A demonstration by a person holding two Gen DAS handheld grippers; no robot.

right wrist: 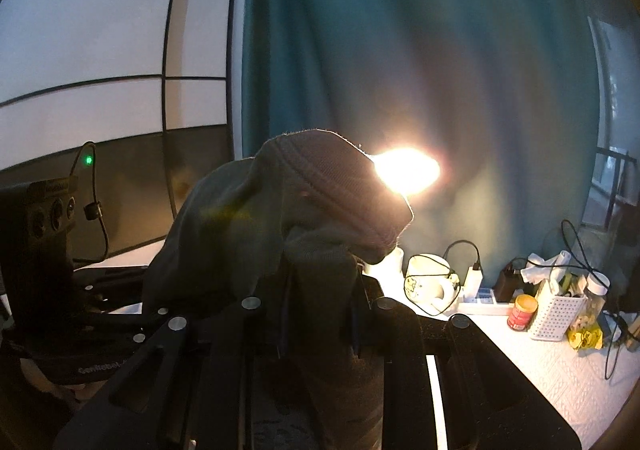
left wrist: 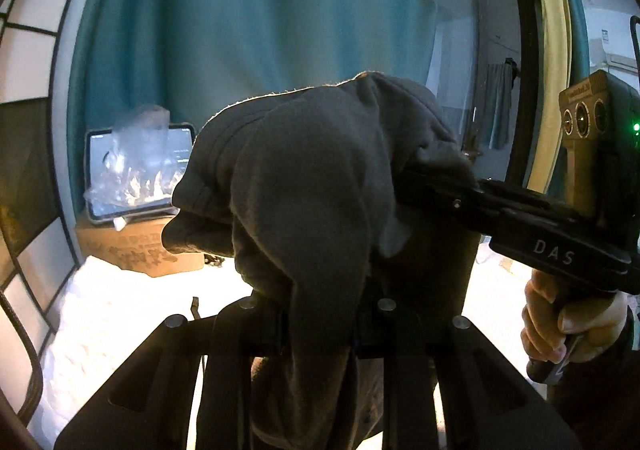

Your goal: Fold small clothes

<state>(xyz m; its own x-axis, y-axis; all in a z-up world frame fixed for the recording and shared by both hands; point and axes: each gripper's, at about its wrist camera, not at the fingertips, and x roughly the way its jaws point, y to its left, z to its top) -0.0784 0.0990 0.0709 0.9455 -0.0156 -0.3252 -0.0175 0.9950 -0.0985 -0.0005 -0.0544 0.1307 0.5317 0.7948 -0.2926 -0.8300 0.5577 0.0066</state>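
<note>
Dark garment (left wrist: 304,177) held up off the desk (right wrist: 560,374), bunched btwn both grippers. Left gripper (left wrist: 320,314) jaws clenched on a hanging fold; right gripper (right wrist: 316,290) likewise. Long axis runs gripper to gripper, rest droops down. Curtain (left wrist: 256,9) close behind; open desk below, clutter at right.

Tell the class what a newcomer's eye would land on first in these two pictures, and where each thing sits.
The dark grey garment fills the middle of both views, bunched up and raised off the white table, pinched by the left gripper and the right gripper. Next comes the glaring lamp, shining just behind the cloth's right edge in the right wrist view. Behind everything hangs a teal curtain.
</note>
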